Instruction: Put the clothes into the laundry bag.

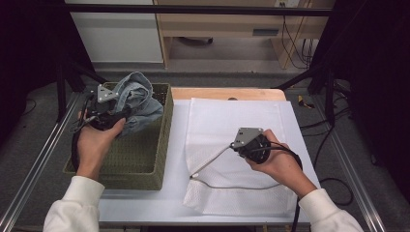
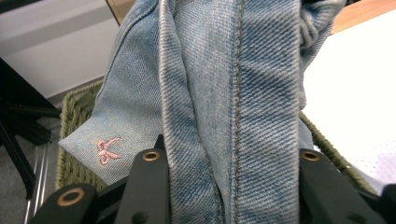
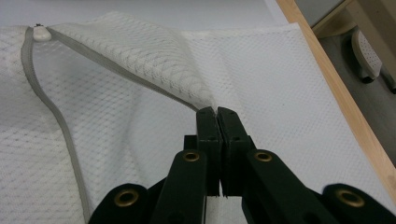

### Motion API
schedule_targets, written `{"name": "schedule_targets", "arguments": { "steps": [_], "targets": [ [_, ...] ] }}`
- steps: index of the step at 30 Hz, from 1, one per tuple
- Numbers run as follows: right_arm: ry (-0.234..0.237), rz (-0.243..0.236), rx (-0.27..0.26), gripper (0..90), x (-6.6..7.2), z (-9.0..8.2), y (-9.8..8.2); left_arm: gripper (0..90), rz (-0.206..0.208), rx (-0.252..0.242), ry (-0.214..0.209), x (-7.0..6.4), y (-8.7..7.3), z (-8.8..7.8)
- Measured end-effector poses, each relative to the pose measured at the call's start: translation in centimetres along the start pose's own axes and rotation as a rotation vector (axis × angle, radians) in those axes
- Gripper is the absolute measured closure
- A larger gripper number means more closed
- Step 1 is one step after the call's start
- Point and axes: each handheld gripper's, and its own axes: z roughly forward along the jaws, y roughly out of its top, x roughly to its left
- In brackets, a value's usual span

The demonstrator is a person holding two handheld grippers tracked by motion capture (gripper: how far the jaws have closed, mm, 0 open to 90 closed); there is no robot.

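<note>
A crumpled light-blue denim garment hangs over the far end of a green woven basket. My left gripper is shut on it. In the left gripper view the denim is bunched between the two jaws of the left gripper, and a small pink bow is stitched on a corner. A white mesh bag lies flat on the table. My right gripper is shut on the upper lip of its zippered opening, lifting it. The right gripper pinches the mesh beside the grey zipper; the zipper pull sits at the end.
The basket stands at the table's left edge on a white surface. A wooden table edge runs behind the bag. Black frame posts and floor cables flank the table.
</note>
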Motion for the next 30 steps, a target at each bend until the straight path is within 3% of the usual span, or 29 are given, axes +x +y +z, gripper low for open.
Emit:
{"name": "schedule_targets", "arguments": {
  "steps": [7,9,17,22,30],
  "targets": [
    [-0.017,0.001,-0.006,89.0,-1.0,0.4,-0.4,62.9,0.022,-0.052,-0.032,-1.2,1.0,-1.7],
    [-0.016,0.022,-0.003,89.0,-1.3,0.7,-0.6,62.9,0.033,-0.060,-0.045,-1.8,1.2,-2.0],
    [-0.008,0.041,0.036,89.0,-1.6,1.0,-0.4,62.8,0.105,-0.098,-0.113,-4.9,2.5,-2.9],
    [0.025,0.065,0.049,88.9,-1.7,1.0,-0.2,62.9,0.141,-0.140,-0.166,-7.0,3.1,-3.9],
    [0.039,0.064,0.061,88.9,-1.8,1.4,0.1,62.8,0.190,-0.167,-0.231,-9.8,3.1,-4.4]
  ]
}}
